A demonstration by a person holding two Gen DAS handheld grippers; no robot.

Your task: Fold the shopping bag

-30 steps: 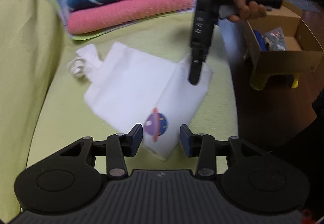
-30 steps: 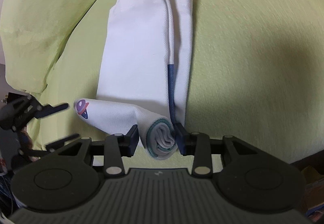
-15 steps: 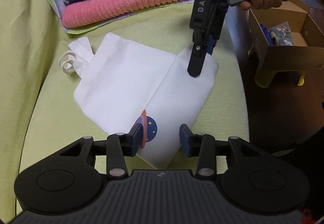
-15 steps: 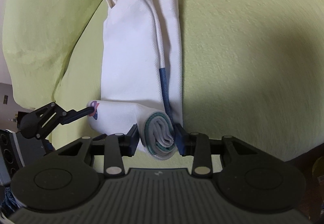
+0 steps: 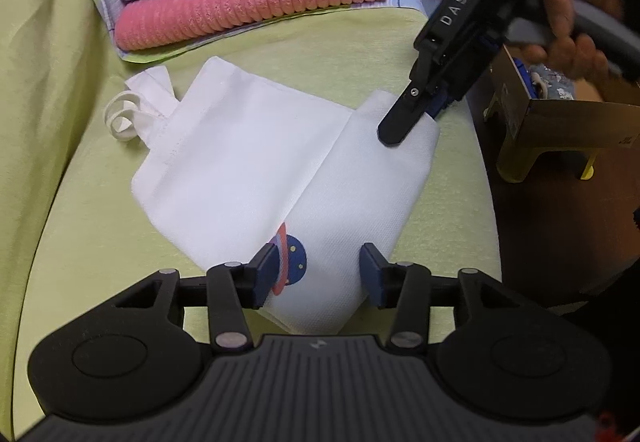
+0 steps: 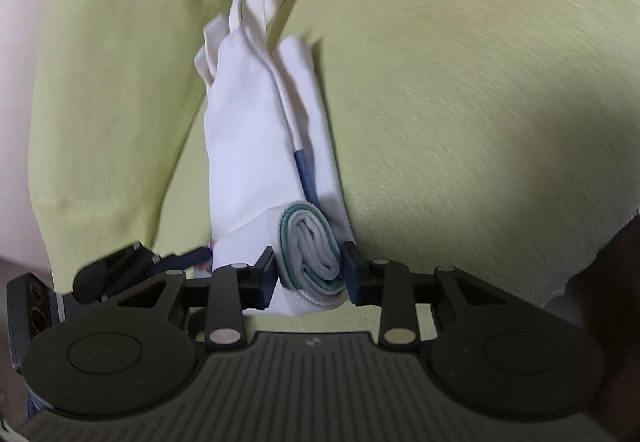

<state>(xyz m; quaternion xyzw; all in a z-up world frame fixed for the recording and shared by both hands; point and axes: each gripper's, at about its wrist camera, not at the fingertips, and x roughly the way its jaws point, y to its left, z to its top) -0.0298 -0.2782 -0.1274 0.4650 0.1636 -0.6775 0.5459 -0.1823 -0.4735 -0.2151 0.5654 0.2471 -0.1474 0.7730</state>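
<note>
A white shopping bag lies on a yellow-green cushion, its handles at the far left. Its right part is folded over, and a planet print shows at the near end. My left gripper is open, its fingers on either side of that near end. In the left wrist view, my right gripper pinches the bag's far right corner. In the right wrist view, the right gripper is shut on the layered edge of the bag. The left gripper shows at lower left.
Folded pink and blue towels are stacked at the back of the cushion. A cardboard box sits on a yellow stool to the right, over dark floor. A hand holds the right gripper. The cushion's back rises at left.
My left gripper has moved in until the bag's near end lies between its open fingers. The right gripper keeps its hold on the bag's corner and has tilted.
</note>
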